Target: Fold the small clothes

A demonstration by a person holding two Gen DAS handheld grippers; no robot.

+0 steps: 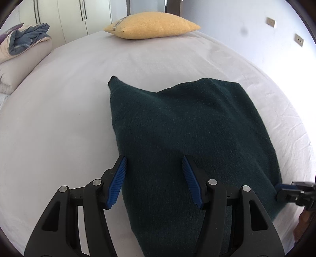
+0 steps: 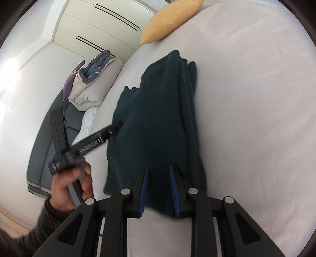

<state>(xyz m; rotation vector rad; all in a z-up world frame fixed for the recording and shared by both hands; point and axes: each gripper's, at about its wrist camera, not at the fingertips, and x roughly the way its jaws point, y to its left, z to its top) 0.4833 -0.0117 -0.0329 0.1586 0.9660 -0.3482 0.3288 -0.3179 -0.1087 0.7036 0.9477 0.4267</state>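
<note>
The dark green garment (image 1: 189, 134) lies partly folded on the bed (image 1: 59, 118), long axis running near to far. Right claw (image 2: 159, 189) straddles its near edge — whether it is clenched, I cannot tell. Left claw (image 1: 154, 178) — released — hovers over the near-left part.

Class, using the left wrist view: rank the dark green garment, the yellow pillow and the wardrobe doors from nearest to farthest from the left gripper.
1. Dark green garment: lying on the bed directly under and ahead of the left gripper.
2. Yellow pillow: at the bed's far end, centre.
3. Wardrobe doors: beyond the bed, upper left.
</note>
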